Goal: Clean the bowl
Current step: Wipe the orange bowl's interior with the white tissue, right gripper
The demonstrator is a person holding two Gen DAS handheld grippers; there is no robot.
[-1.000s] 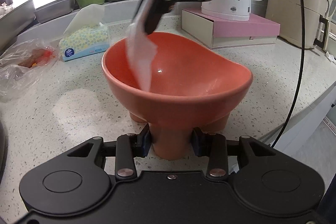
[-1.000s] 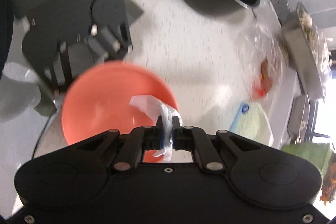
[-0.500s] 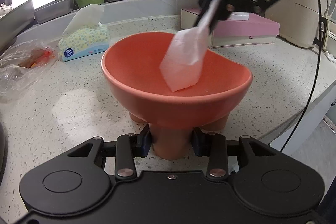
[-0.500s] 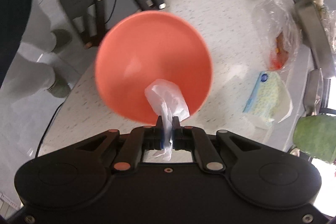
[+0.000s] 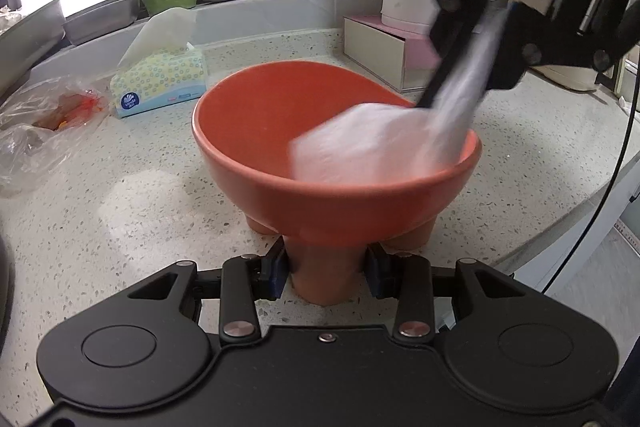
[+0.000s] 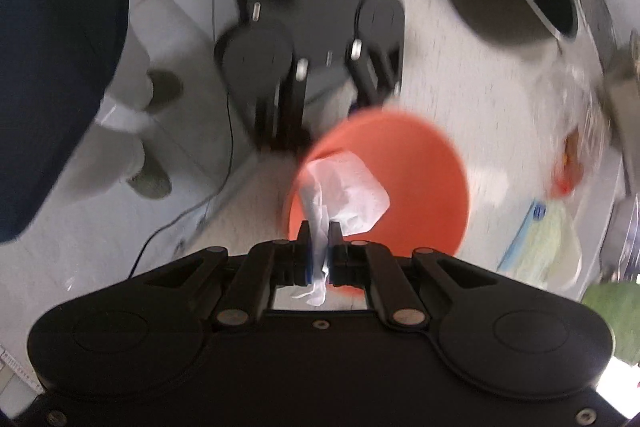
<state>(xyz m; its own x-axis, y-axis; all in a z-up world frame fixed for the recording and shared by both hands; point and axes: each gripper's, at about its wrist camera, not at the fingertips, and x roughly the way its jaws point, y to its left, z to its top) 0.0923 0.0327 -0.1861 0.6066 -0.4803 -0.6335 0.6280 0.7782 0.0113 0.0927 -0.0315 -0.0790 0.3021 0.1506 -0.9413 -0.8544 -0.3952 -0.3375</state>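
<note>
Orange-red glazed ceramic, a footed bowl [image 5: 336, 163], stands on the speckled stone counter [image 5: 120, 211] close to its front edge. I have the left gripper [image 5: 326, 269] clamped on the bowl's nearest foot, one blue pad on each side of it, and the bowl sits level. My right gripper [image 6: 319, 245] comes in steeply from above with its fingers pressed together on a white tissue [image 6: 344, 187]; the loose end of the tissue lies against the inner wall on the bowl's right side as the left wrist camera shows it. The right wrist view is smeared, so I cannot confirm how firmly the tissue bears on the glaze.

Step in hand, in my judgement: wiping the interior. The far and left parts of the inner wall show bare.

Risks noted:
- The tissue is held by a narrow twist only. A drag against the glaze could pull it out of the pinch or tear it.
- The hold on the bowl is on a single foot. A sideways push from the wipe could pivot the bowl about that foot or slide it toward the counter edge.
- The right gripper's black linkage passes close above the rim [image 5: 474, 147]. Dropping lower could knock hard plastic against ceramic.
- A cable [image 5: 624, 131] hangs just beside the right gripper and could snag on a wide sweep.

The tissue pack [image 5: 160, 83] lies well apart on the left if a fresh sheet is needed.
</note>
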